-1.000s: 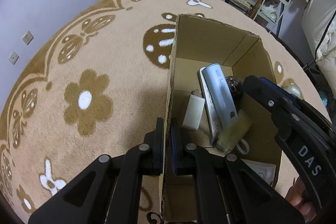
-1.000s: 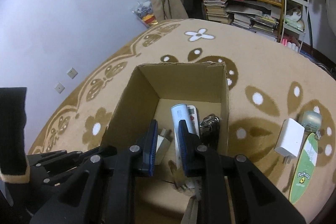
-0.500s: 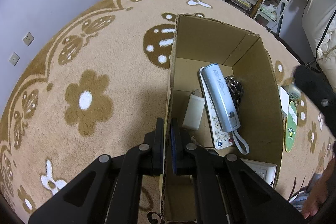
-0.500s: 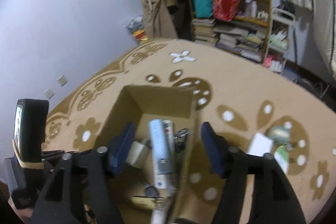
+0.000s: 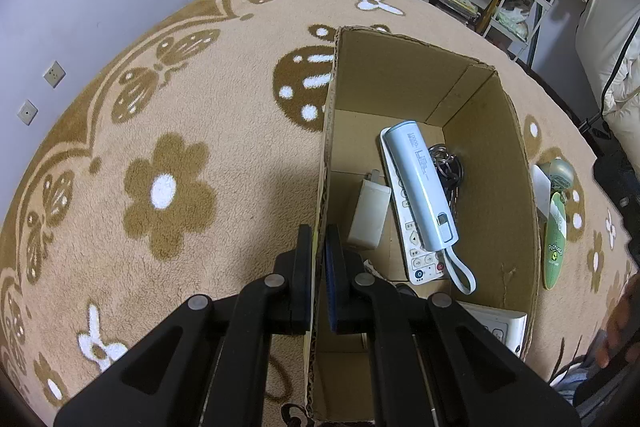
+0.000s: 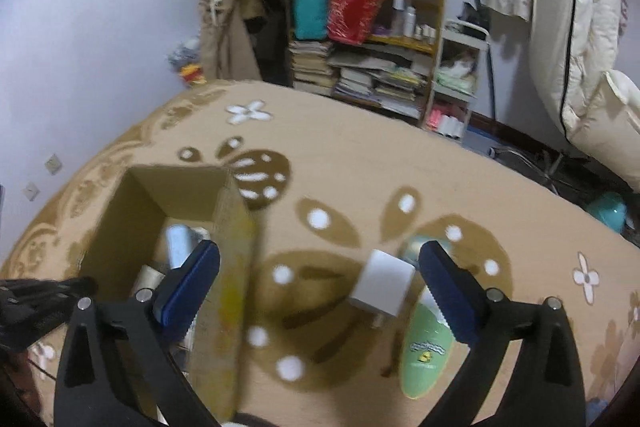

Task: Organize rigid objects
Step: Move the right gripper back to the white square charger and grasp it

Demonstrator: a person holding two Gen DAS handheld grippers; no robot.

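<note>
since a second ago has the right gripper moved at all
Yes. The right gripper has opened wide, lifted out of the cardboard box and swung right: the box now lies at its left, and the white charger sits between its fingers.

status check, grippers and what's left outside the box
Left gripper shut on box wall. Right gripper open, empty, above white charger. Green board beside it on rug. Nothing in the way.

Right hand-held gripper (image 6: 316, 287) out of cardboard box (image 6: 236, 227), jaws now spread wide, white charger (image 6: 382, 283) on rug between fingers.
</note>
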